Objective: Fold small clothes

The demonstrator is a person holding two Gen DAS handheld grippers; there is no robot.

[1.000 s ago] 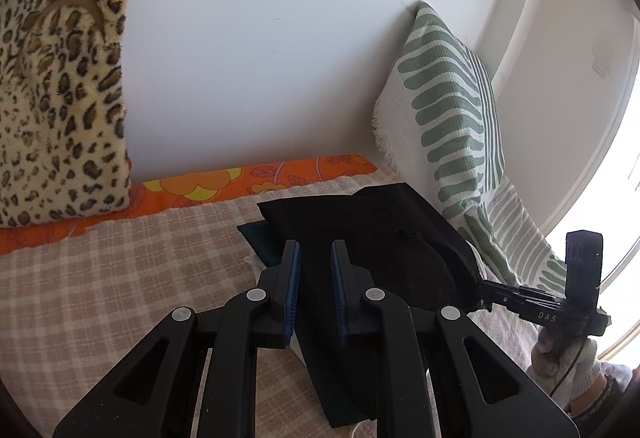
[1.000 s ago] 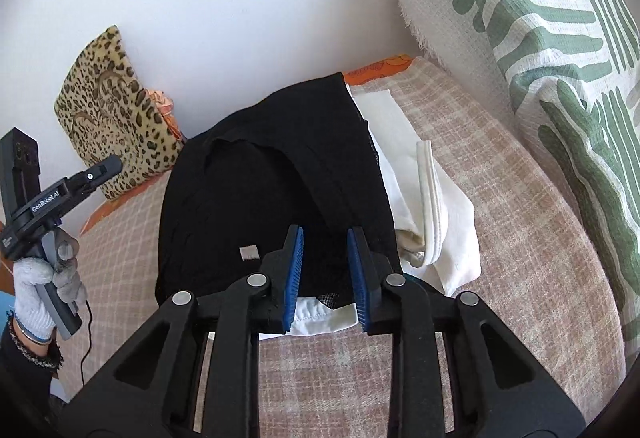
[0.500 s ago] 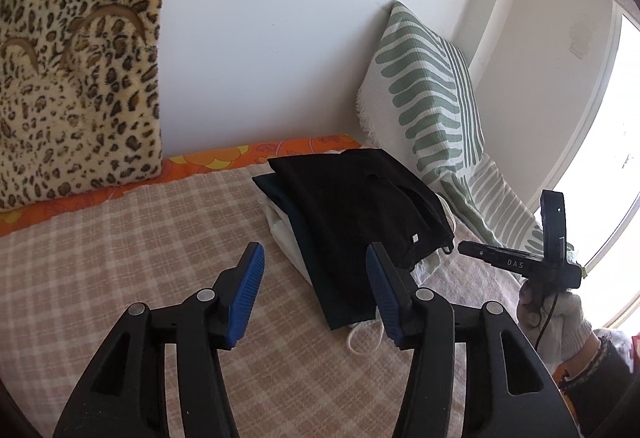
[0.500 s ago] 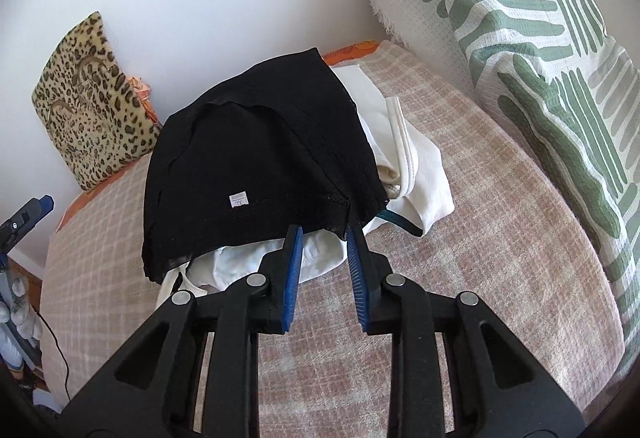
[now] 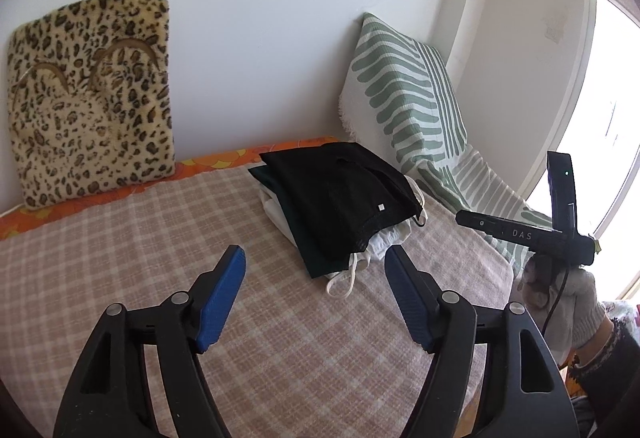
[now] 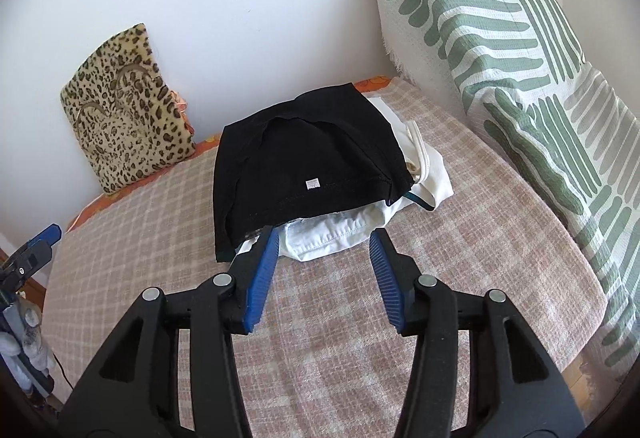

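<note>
- The bed (image 5: 120,238), under a pink checked cover, carries everything; a leopard cushion (image 5: 92,98) leans on the wall at its far left and a green-striped pillow (image 6: 500,38) stands along its right side.
- The stack of folded clothes (image 6: 304,174) lies toward the far right of the bed, just beside the striped pillow: a black garment (image 5: 340,206) on top, white garments (image 6: 332,238) showing beneath at the near edge.
- The stack's long axis seems to run from the near edge back toward the wall.
- The right hand-held gripper (image 6: 322,242) looks the nearer: the stack lies straight ahead of it, the white hem seen just beyond its tips. Its jaws are opening, with nothing between them.
- The left hand-held gripper (image 5: 316,262) sits farther off, the stack ahead and slightly right. Its jaws are opening too, wide apart and empty.
- The black top piece looks finished; any next move probably starts away from this stack.
</note>
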